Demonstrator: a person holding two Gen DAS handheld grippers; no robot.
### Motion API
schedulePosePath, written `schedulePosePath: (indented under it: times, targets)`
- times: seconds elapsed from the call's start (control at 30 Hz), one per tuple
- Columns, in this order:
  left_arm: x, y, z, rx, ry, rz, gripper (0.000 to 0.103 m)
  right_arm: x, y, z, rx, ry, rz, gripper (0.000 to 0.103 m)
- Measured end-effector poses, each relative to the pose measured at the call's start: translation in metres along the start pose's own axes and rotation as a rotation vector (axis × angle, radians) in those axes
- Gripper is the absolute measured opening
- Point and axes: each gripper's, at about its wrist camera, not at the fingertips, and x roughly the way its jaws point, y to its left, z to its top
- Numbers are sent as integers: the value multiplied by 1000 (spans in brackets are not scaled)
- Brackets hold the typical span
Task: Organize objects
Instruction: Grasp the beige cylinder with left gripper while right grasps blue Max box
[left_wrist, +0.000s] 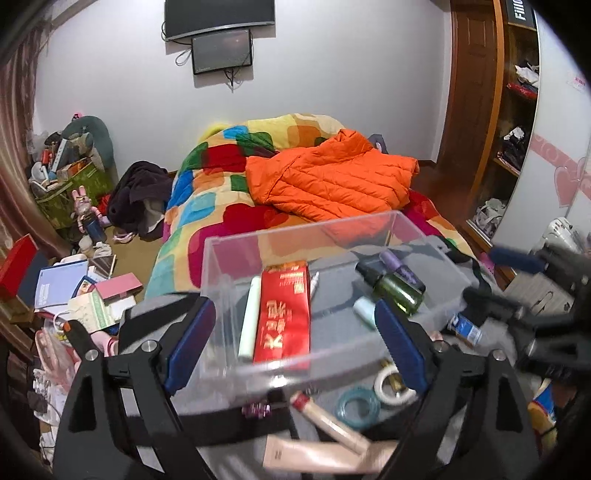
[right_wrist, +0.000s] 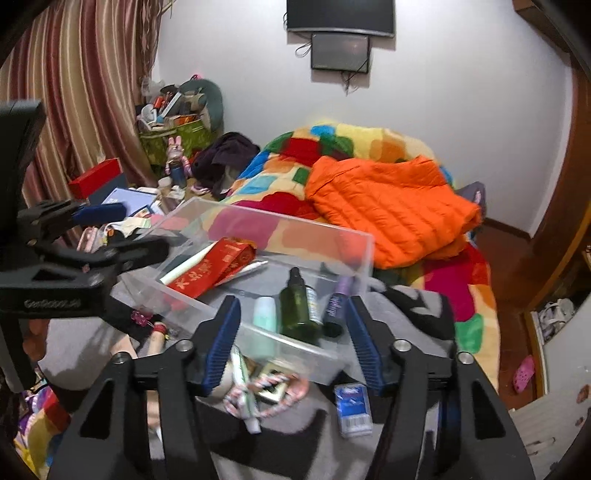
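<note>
A clear plastic box (left_wrist: 280, 365) (right_wrist: 365, 240) stands on a grey cloth on the bed. It holds a red carton (left_wrist: 284, 314) (right_wrist: 214, 269), a white tube (left_wrist: 250, 317), a green bottle (left_wrist: 399, 290) (right_wrist: 297, 310), a purple bottle (right_wrist: 338, 302) and a pale mint tube (right_wrist: 266, 314). My left gripper (left_wrist: 295, 332) is open and empty, its jaws standing either side of the box's near wall. My right gripper (right_wrist: 291, 332) is open and empty over the box's near corner. Tape rolls (left_wrist: 391, 384), beige tubes (left_wrist: 332, 450) and a blue card pack (right_wrist: 352, 410) lie outside the box.
An orange puffer jacket (left_wrist: 332, 181) (right_wrist: 391, 214) lies on a colourful blanket (left_wrist: 207, 206) behind the box. Books and boxes (left_wrist: 74, 288) crowd the floor at left. A wardrobe (left_wrist: 491, 110) stands at right. The other gripper shows at each view's edge.
</note>
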Motion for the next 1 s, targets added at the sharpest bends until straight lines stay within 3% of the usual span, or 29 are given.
schedulePosePath:
  times: [0.27, 0.47, 0.6, 0.9, 0.97, 1.0]
  targets:
    - [-4, 5, -40, -92, 73, -59, 89, -15, -30, -28, 43, 18, -72, 60]
    - [8, 2, -66, -102, 113, 11, 87, 7, -55, -58, 95, 115, -96, 60]
    - [24, 5, -76, -140, 171, 14, 74, 22, -63, -74, 107, 168, -89, 60]
    - [40, 6, -88, -203, 211, -6, 65, 55, -59, -86, 107, 244, -52, 60]
    - [35, 6, -92, -209, 203, -16, 59, 56, -59, -87, 107, 239, -52, 60]
    - [33, 6, -94, -207, 200, -23, 53, 55, -59, -88, 105, 236, -48, 54]
